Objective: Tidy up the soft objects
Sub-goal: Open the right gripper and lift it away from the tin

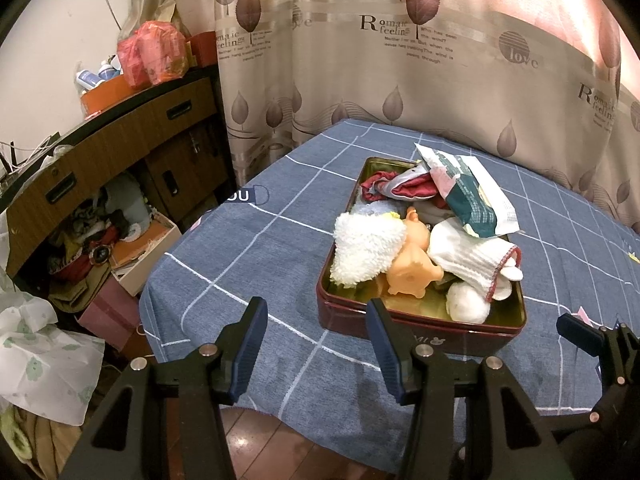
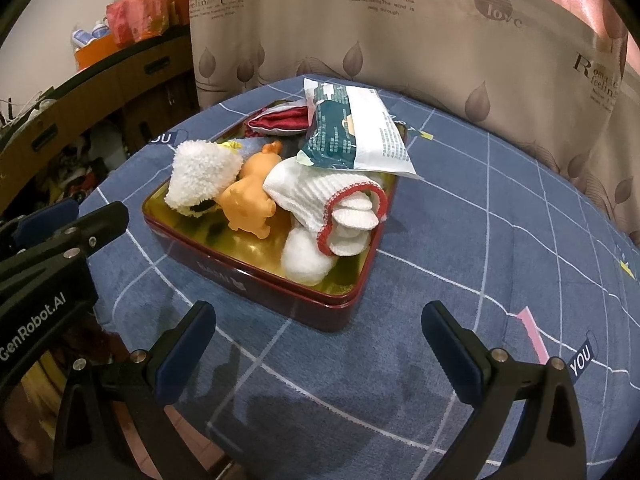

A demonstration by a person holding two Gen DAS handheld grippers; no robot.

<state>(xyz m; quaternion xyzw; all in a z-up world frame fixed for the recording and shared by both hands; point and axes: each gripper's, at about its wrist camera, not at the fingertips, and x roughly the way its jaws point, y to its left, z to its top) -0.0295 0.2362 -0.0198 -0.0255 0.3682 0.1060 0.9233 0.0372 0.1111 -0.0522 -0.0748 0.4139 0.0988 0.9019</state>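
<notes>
A dark red tin (image 1: 416,326) (image 2: 280,300) with a gold inside stands on the blue checked cloth. It holds a fluffy white cloth (image 1: 366,250) (image 2: 200,176), an orange rubber toy (image 1: 412,268) (image 2: 250,200), rolled white socks with red trim (image 1: 476,258) (image 2: 336,204), a white ball (image 1: 468,304) (image 2: 306,258), a red and grey cloth (image 1: 396,188) (image 2: 276,122) and a green and white wipes pack (image 1: 468,196) (image 2: 356,132). My left gripper (image 1: 316,316) is open, just short of the tin's near left corner. My right gripper (image 2: 318,320) is open before the tin's near corner. Neither holds anything.
The cloth-covered table (image 1: 256,248) (image 2: 500,240) ends close below both grippers, with wooden floor (image 1: 256,436) beneath. A leaf-print curtain (image 1: 400,60) hangs behind. To the left are a wooden cabinet (image 1: 120,140), cluttered boxes (image 1: 148,248) and a white bag (image 1: 44,356).
</notes>
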